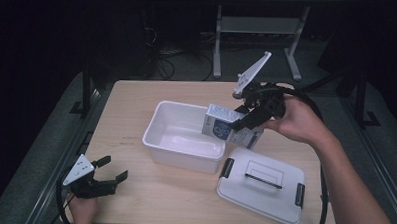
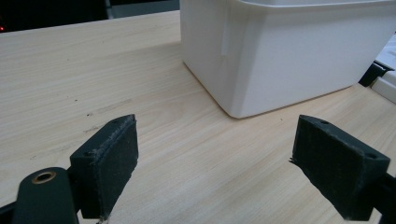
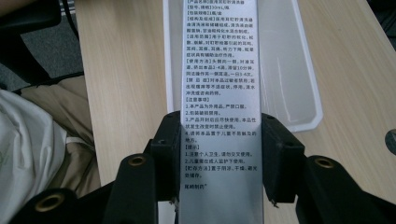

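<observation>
We have the carton (image 1: 230, 127) clamped between the right gripper (image 1: 247, 118) pads, tilted over the white bin's (image 1: 182, 154) three-o'clock rim, so next we judge it needs lowering inside before release, while our left gripper (image 1: 106, 173) rests wide open and empty at seven o'clock.

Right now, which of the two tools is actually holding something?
The right tool, raised over the white tub, clamps a printed box. The left tool rests open near the table's corner.
</observation>
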A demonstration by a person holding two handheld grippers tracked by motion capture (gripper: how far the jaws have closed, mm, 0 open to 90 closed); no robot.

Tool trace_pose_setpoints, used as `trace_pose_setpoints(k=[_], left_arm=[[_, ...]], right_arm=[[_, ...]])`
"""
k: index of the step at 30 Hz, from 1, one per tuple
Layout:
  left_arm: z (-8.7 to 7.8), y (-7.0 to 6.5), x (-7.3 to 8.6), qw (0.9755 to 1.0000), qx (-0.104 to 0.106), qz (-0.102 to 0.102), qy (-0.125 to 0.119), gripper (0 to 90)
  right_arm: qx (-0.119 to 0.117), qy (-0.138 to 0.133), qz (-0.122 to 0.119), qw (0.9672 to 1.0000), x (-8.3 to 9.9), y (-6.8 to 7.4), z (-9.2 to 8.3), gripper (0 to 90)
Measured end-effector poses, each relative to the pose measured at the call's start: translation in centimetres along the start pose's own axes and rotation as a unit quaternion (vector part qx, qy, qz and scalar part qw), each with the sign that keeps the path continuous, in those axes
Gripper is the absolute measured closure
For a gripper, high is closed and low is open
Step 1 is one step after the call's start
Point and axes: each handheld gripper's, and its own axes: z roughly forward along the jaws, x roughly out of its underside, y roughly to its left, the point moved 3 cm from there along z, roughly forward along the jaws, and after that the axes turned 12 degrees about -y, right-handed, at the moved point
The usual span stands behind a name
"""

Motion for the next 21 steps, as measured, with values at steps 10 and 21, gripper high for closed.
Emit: trace_pose_setpoints(k=[10,21], left_arm=[[0.0,0.0,0.0,1.0,0.0,-0.002,-0.001,13.7],[-0.1,0.0,0.0,1.0,0.0,-0.001,-0.002,13.6]], right_arm=[[-0.009,0.002,-0.005,0.9999,-1.0,0.3,1.2,55.2],[-0.023,0.006,-0.008,0.9997,-2.1,0.6,3.1,55.1]])
